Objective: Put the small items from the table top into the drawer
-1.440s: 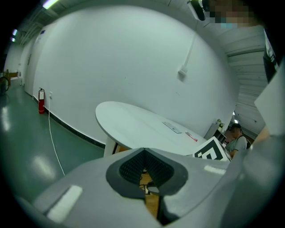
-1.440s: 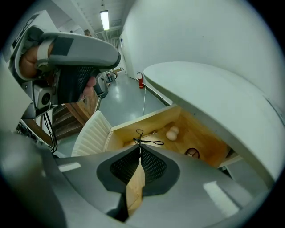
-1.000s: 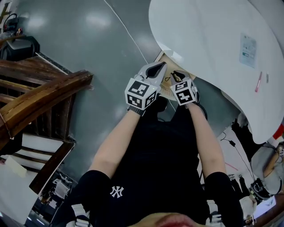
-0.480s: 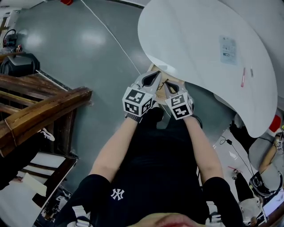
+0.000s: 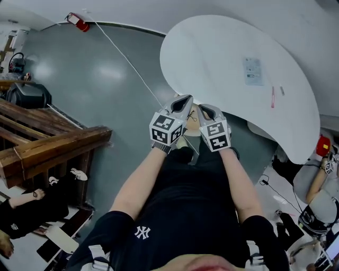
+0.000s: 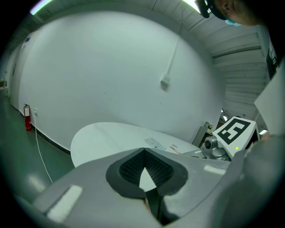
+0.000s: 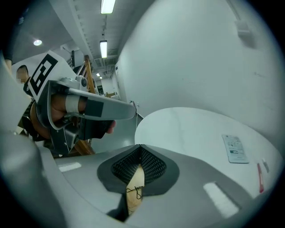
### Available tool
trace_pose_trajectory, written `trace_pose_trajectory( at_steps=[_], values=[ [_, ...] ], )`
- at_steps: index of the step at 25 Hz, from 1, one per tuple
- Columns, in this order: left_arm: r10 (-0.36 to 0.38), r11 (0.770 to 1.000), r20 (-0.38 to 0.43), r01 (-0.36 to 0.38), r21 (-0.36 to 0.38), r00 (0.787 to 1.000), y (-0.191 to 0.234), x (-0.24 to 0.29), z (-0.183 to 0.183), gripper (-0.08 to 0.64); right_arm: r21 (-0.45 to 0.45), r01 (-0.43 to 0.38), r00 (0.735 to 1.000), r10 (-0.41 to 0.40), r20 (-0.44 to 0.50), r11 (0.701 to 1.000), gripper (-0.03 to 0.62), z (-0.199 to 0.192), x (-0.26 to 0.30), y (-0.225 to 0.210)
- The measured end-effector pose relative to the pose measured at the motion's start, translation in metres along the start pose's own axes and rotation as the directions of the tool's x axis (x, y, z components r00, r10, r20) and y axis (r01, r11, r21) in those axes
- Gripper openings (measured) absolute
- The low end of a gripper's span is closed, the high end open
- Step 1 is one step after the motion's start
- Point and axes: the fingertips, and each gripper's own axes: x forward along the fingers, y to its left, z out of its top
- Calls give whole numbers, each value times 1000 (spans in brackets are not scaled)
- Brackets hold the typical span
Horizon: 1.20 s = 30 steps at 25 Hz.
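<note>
- Grey floor (image 5: 106, 79); the white counter (image 5: 212, 47) carries a card (image 5: 253, 71) and a red pen (image 5: 273, 97), well apart from both claws.
- Left claw (image 5: 186, 98) and right claw (image 5: 203, 108): jaws together, empty.
- Wooden drawer (image 5: 194, 115) shows between them; its contents are unclear.

Both arms reach forward, the bare left forearm (image 5: 142, 177) and bare right forearm (image 5: 239, 180) running nearly parallel. Our grey left tool (image 5: 185, 98), with its black-and-white marker cube (image 5: 168, 128), has its jaws pressed together on nothing. Our grey right tool (image 5: 203, 108), just beside it, is likewise closed and empty.

Wkshp hall: grey floor (image 5: 106, 106), extinguisher (image 5: 78, 22), strip lights (image 7: 106, 6).
</note>
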Motion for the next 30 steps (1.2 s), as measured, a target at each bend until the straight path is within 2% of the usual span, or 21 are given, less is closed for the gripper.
trace_pose_trajectory(
  at_steps=[6, 12, 19, 30],
  values=[
    [-51, 998, 19, 51, 29, 999, -33, 12, 29, 0, 39, 77, 993, -80, 83, 996, 23, 30, -36, -32],
    [-116, 992, 31, 114, 56, 993, -67, 35, 56, 0, 83, 161, 976, -172, 136, 983, 29, 50, -70, -72],
    [-170, 983, 8, 169, 76, 985, -97, 64, 68, 0, 159, 225, 957, -249, 149, 961, 43, 49, -101, -112],
    [-234, 967, -51, 238, 86, 971, -135, 119, 54, 0, 253, 263, 948, -298, 110, 931, 46, 16, -117, -169]
  ],
)
